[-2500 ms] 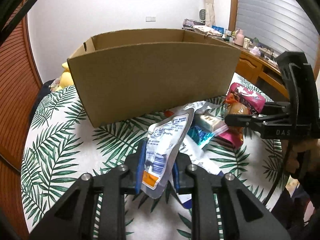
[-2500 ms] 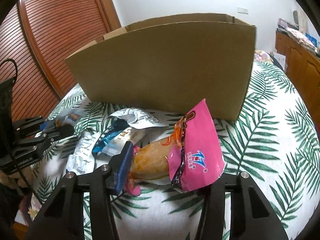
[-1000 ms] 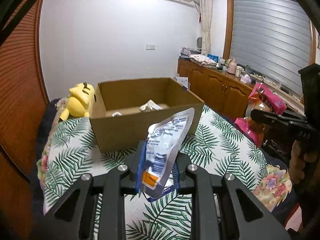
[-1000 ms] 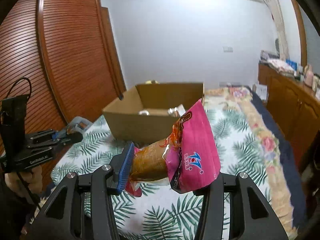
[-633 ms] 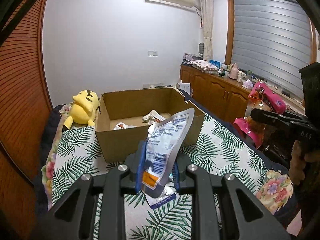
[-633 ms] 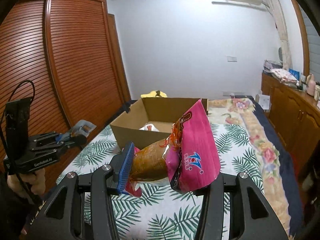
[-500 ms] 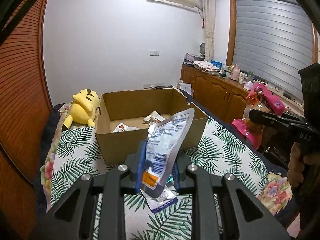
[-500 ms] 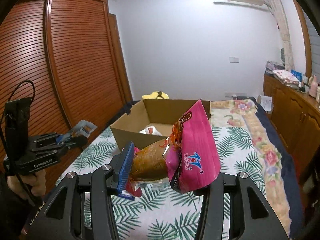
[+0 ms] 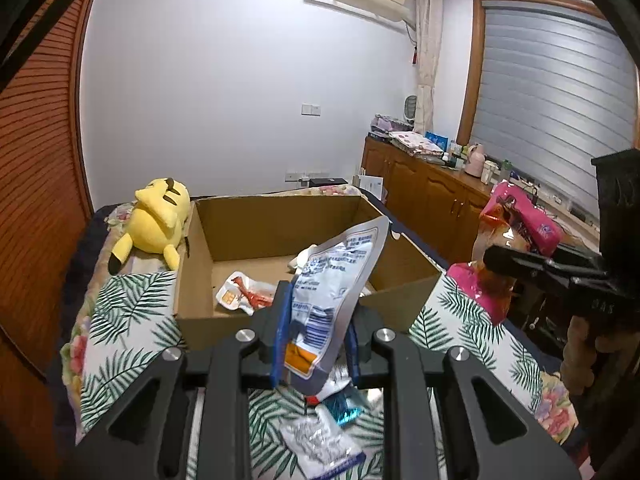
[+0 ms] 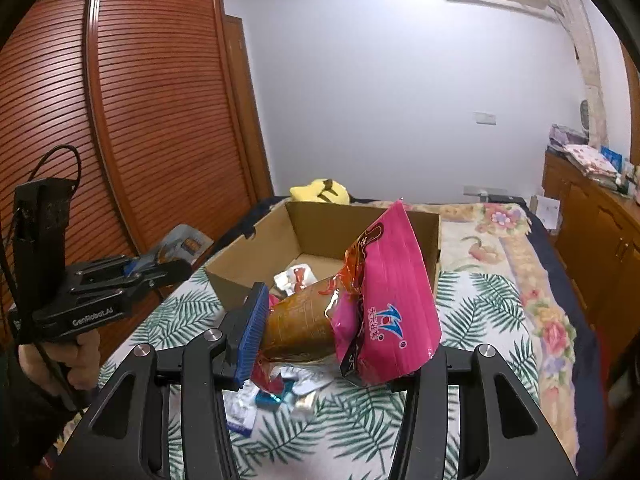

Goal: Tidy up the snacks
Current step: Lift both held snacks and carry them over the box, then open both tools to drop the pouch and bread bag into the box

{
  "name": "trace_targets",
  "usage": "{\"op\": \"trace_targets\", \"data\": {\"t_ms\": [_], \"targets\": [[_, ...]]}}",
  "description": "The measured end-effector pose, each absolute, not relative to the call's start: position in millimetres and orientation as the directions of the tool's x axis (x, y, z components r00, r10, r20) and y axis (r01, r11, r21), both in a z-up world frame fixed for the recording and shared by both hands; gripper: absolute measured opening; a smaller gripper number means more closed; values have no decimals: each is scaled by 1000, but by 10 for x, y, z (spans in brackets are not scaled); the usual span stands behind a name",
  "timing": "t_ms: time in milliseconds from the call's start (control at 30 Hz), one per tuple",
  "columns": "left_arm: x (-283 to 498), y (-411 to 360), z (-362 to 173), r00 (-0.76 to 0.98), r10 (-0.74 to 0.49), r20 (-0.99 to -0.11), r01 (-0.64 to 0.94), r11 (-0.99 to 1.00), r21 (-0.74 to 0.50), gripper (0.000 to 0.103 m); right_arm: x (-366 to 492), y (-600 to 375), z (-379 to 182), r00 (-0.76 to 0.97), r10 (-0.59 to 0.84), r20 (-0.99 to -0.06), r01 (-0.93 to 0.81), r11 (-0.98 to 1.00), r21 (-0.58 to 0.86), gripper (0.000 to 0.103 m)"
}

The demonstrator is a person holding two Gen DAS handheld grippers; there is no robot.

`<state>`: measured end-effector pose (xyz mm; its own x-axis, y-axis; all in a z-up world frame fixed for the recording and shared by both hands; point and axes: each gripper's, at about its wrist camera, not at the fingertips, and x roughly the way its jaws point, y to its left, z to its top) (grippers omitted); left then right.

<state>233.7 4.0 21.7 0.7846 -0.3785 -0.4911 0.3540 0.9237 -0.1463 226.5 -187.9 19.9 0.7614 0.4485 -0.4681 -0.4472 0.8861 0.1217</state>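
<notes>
My left gripper [image 9: 314, 340] is shut on a silver snack pouch [image 9: 332, 292] and holds it upright above the bed, short of the open cardboard box [image 9: 200, 320]. My right gripper [image 10: 324, 344] is shut on a pink and orange snack bag [image 10: 376, 304], also held high before the box [image 10: 236, 264]. The box holds a couple of snack packets [image 9: 240, 294]. Loose snack packets [image 9: 320, 436] lie on the leaf-print cover below both grippers, also in the right wrist view [image 10: 272, 396]. Each gripper shows in the other's view: the right [image 9: 512, 264], the left [image 10: 160, 270].
A yellow plush toy [image 9: 154, 220] lies left of the box. A wooden louvred wardrobe [image 10: 132, 140] stands on the left. Wooden cabinets [image 9: 432, 200] with clutter run along the right wall. The bed edge drops off on the right [image 9: 552, 392].
Both grippers have risen high from the bed with their snacks, then edged closer to the box, which now shows its inside from above.
</notes>
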Motion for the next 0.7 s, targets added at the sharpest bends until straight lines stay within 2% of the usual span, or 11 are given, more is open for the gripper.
{"op": "trace_targets", "data": {"t_ms": [267,700], "targets": [[2775,-67,187,789,-389,-475,362,920,-152,21,2572,-1928,155,751,471,-463,-469,874,128,47],[3367,-244,-145,763,-363,-535,353,927,-125,21,3061,-1670,-90,737,477,-479,-485,867,117,47]]}}
